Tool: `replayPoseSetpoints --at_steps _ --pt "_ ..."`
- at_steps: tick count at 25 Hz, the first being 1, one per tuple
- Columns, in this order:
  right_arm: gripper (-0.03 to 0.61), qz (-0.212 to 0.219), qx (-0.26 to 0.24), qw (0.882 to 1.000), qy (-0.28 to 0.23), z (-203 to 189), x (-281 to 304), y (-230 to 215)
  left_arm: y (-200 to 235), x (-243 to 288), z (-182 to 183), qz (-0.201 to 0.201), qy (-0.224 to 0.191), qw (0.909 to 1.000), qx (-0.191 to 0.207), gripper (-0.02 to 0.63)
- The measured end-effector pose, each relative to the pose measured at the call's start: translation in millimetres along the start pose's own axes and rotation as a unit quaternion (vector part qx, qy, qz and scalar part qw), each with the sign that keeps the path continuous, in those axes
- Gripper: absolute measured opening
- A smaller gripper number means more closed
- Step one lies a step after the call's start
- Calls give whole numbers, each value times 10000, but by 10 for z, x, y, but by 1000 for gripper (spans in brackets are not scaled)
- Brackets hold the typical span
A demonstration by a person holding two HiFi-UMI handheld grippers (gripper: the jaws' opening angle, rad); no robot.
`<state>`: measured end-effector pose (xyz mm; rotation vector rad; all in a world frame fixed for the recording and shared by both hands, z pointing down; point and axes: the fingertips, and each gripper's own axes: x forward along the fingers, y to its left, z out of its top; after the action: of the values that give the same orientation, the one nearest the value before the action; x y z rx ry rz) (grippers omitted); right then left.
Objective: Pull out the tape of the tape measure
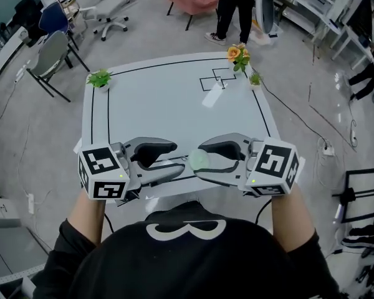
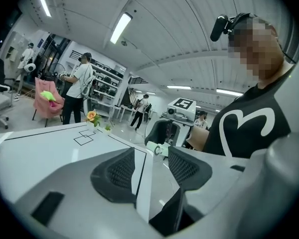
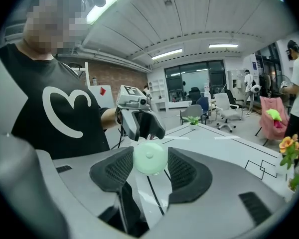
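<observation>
Pale green and round, the tape measure [image 3: 149, 159] is pinched between the two pads of the right gripper [image 3: 150, 152], at their tips. The left gripper [image 2: 153, 154] faces it tip to tip with its jaws spread, its pads pressing on nothing. The measure sits just beyond those tips, and whether it touches them cannot be told. Both grippers hang over the near edge of the white table [image 1: 174, 98], which is marked with black lines. A small green plant [image 1: 100, 78] stands at the far left corner and orange flowers [image 1: 238, 53] at the far right. A person [image 1: 235, 5] stands beyond the table's far edge.
</observation>
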<state>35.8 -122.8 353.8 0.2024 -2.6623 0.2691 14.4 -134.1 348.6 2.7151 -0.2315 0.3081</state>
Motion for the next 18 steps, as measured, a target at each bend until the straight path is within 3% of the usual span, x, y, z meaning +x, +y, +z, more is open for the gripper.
replayPoseSetpoints --at_steps 4,7,13,18 --pt "221 104 51 9999 28 -25 148 151 -96 -83 -144 -176 139 9996 188 203" --pt "220 110 104 9999 35 -52 242 222 -148 -126 -224 -251 196 9992 251 105" --pt "221 -39 202 9998 72 -52 339 303 -241 -245 -326 -398 241 9985 272 30" --pt "220 -225 304 9993 32 1 401 296 -251 -327 -316 -309 121 9993 183 14"
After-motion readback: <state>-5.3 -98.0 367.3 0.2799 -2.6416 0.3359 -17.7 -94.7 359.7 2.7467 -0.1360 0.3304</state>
